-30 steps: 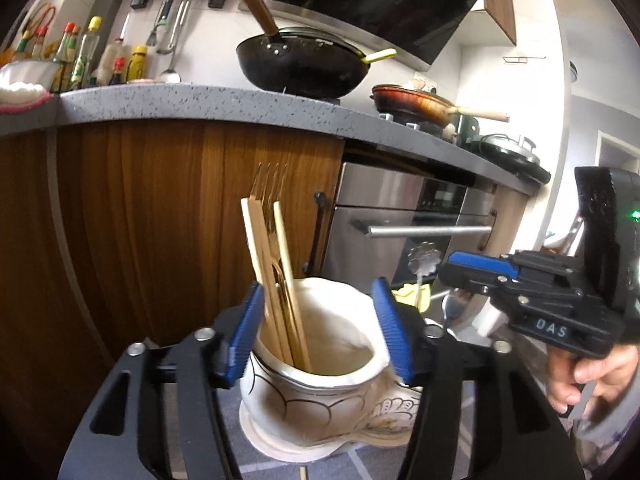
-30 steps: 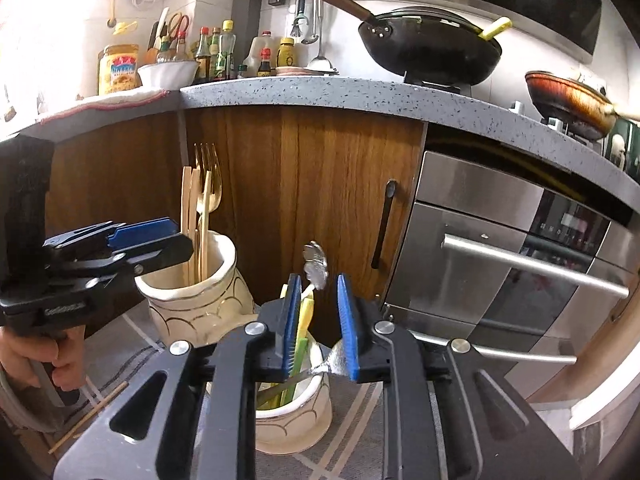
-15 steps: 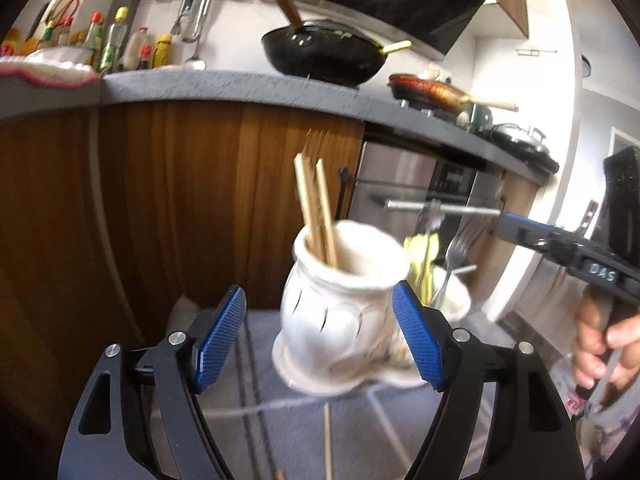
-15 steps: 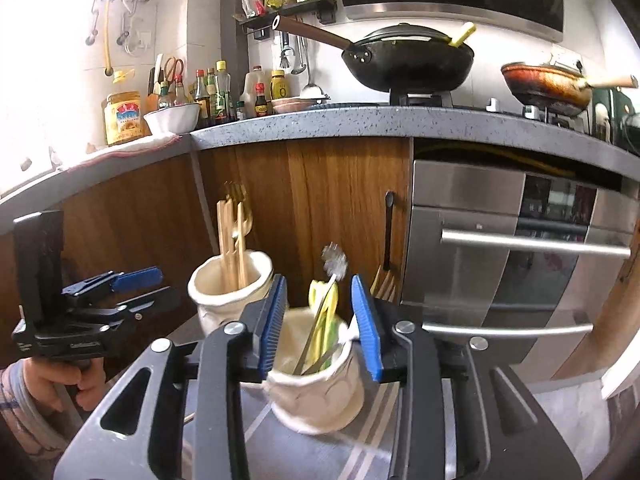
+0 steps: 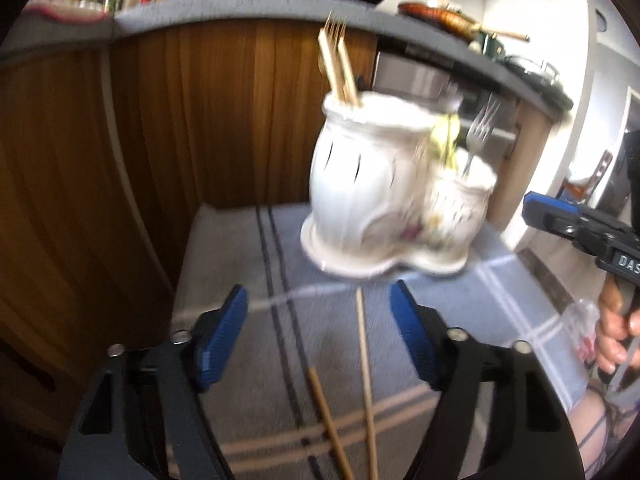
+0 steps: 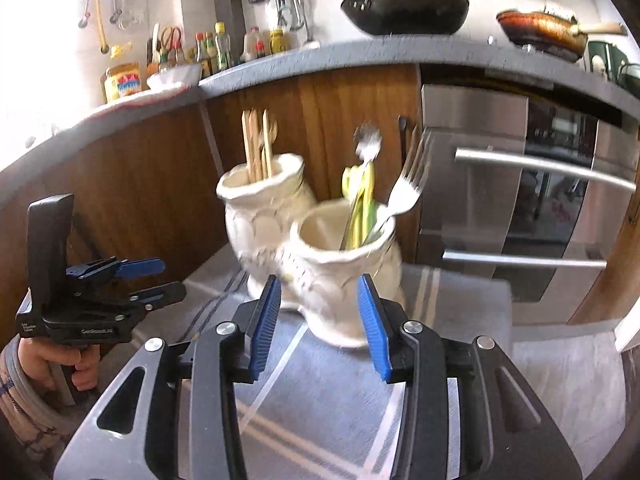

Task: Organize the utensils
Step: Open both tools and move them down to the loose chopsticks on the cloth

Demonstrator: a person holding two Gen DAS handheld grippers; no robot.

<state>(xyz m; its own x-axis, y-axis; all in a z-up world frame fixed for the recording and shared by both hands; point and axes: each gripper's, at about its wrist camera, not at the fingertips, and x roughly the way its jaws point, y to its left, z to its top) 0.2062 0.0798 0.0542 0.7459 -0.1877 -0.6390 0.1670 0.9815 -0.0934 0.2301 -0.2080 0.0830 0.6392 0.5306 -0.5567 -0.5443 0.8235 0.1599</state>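
A white ceramic double holder (image 5: 360, 200) stands on a grey striped cloth (image 5: 248, 280). Its taller pot (image 6: 256, 208) holds wooden chopsticks (image 6: 256, 148). The smaller pot (image 6: 340, 280) holds a silver fork (image 6: 404, 192) and yellow-green utensils (image 6: 360, 200). Two loose chopsticks (image 5: 364, 352) lie on the cloth in front of it. My left gripper (image 5: 320, 328) hovers over them, its jaws closing, pads clear of the stick between them. My right gripper (image 6: 320, 320) sits just short of the smaller pot, jaws opening with nothing gripped. The views are blurred by motion.
A wooden cabinet front (image 5: 200, 120) stands close behind the holder, and a steel oven (image 6: 520, 200) is to its right. The counter above carries a wok (image 6: 404, 8), a pan and bottles. The other hand-held gripper shows at each view's edge.
Both grippers have drawn back and sunk away from the holder. The left jaws no longer flank the taller pot. The right jaws have widened, and the silver fork now stands in the smaller pot.
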